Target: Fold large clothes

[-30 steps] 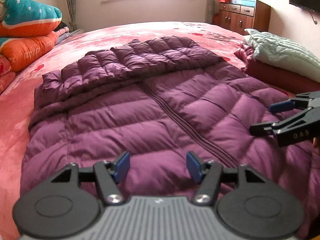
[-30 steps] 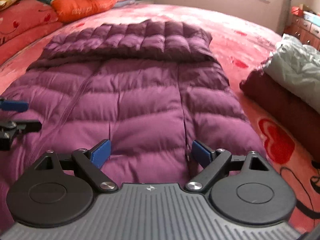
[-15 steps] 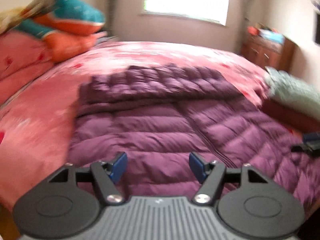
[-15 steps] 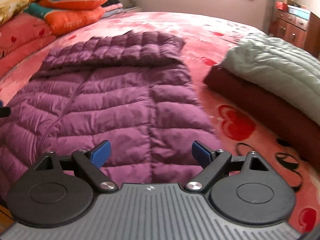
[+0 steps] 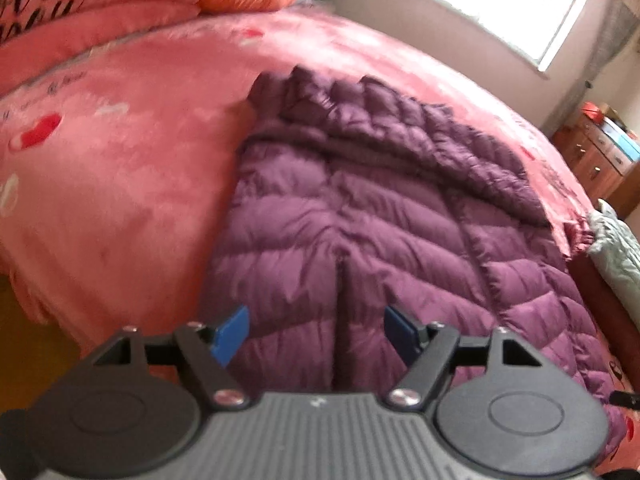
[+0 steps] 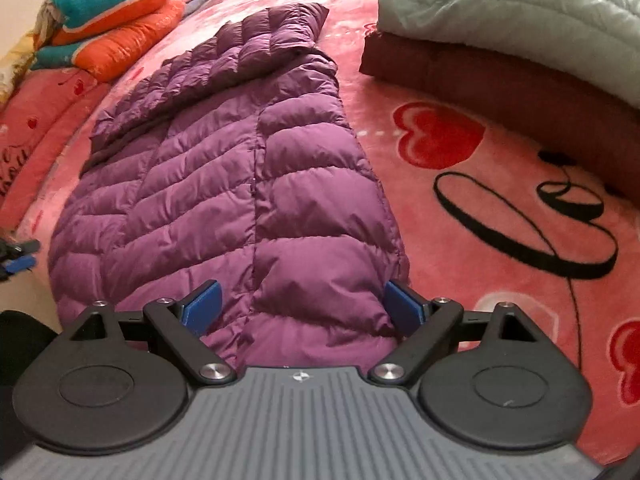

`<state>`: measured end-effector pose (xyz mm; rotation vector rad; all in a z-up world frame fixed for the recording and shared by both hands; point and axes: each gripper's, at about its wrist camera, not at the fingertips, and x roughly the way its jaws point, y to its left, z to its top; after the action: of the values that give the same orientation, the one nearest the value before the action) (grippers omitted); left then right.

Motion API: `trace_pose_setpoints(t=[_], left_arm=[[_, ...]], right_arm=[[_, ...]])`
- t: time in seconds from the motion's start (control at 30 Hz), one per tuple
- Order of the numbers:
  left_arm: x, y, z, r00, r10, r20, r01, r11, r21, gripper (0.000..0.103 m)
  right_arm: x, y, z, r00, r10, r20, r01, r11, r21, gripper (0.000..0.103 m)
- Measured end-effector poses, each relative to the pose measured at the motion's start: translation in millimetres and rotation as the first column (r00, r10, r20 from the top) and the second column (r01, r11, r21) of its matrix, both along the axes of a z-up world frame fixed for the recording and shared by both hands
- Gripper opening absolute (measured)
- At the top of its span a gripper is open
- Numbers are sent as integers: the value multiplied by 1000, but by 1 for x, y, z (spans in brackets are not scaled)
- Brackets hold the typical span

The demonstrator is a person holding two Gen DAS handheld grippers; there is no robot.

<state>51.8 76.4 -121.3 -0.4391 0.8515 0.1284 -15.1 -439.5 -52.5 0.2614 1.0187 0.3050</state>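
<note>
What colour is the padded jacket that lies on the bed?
Purple; the padded jacket shows best in the right wrist view.

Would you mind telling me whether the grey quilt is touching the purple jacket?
Apart. The right wrist view shows pink blanket between the jacket and the grey quilt.

1. In the left wrist view, a pink folded blanket at the top left corner carries black script lettering. The upper line reads "ove", with its start cut off by the frame edge; the line beneath it is too blurred to read.
2. The pink bed cover has faint grey script near its left edge, too smeared to make out.
3. In the right wrist view, large black looping script runs across the bed cover beside red hearts; no whole word can be read.
4. Dark lettering on the pink blanket at the left edge is illegible.
</note>
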Motion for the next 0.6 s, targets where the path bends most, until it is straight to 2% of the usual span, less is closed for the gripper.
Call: trace_pose_setpoints(t=[0.33, 0.47, 0.53, 0.6], left_arm=[[7, 29, -25, 986, 112, -121, -110, 994, 23, 75], [8, 37, -38, 983, 108, -146, -112, 993, -22, 77], [7, 38, -42, 985, 96, -146, -104, 993, -50, 77], [8, 37, -45, 986, 74, -152, -84, 994, -64, 79]], right_arm=[[2, -10, -6, 994, -75, -76, 80, 995, 66, 103], [-1, -14, -3, 990, -122, -67, 126, 990, 65, 103], [-2, -13, -2, 985, -162, -58, 164, 986, 34, 103], [0, -16, -6, 975, -200, -96, 201, 980, 5, 103]])
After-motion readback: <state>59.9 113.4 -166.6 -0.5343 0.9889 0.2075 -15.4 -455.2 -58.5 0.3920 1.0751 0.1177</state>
